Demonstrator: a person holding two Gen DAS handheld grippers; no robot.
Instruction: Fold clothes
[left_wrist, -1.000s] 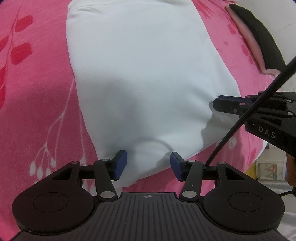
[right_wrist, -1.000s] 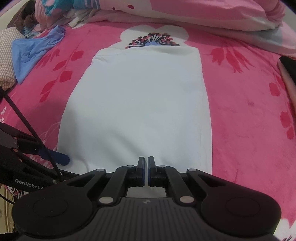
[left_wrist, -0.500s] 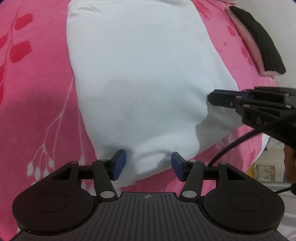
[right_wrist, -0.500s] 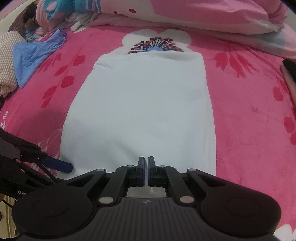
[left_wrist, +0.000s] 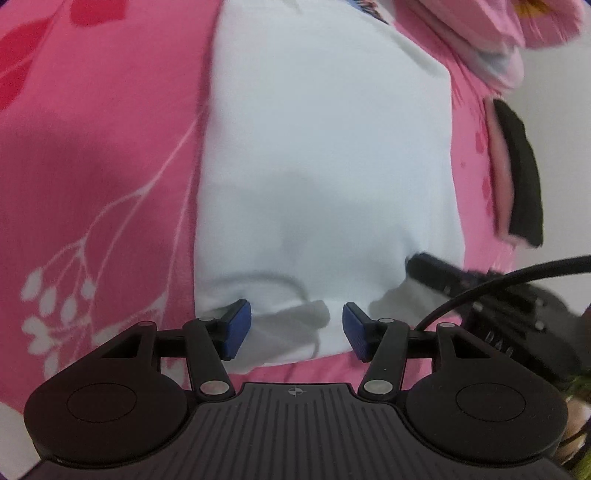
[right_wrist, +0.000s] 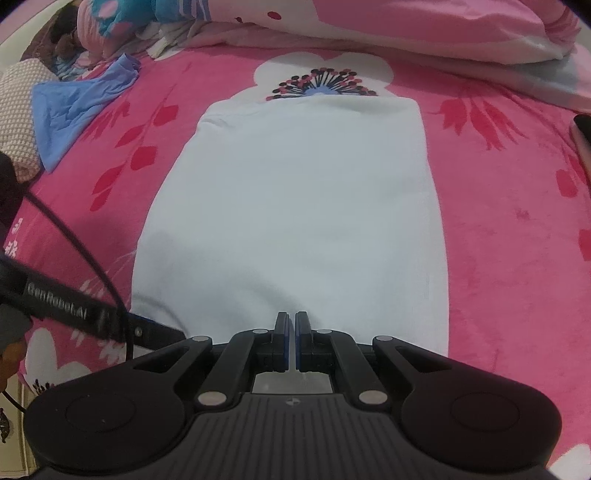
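Pink bedspread (right_wrist: 498, 229); both tools angled steeply down over white garment (right_wrist: 295, 206).

The white garment (right_wrist: 295, 206) is smooth, matt cloth. The pink bedspread (right_wrist: 509, 229) beneath it looks plush and fleecy, faintly sheened. Left of the garment lies thin, crumpled blue cloth (right_wrist: 77, 107). Both tongs, left (left_wrist: 297, 330) and right (right_wrist: 291, 341), are matt black plastic with ribbed housings, silvery metal rivets and textured blue pads (left_wrist: 236, 328).

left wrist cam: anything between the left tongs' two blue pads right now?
Yes: the near hem of the white garment lies between the open left tongs, pads not touching it. Shows in the left wrist view.
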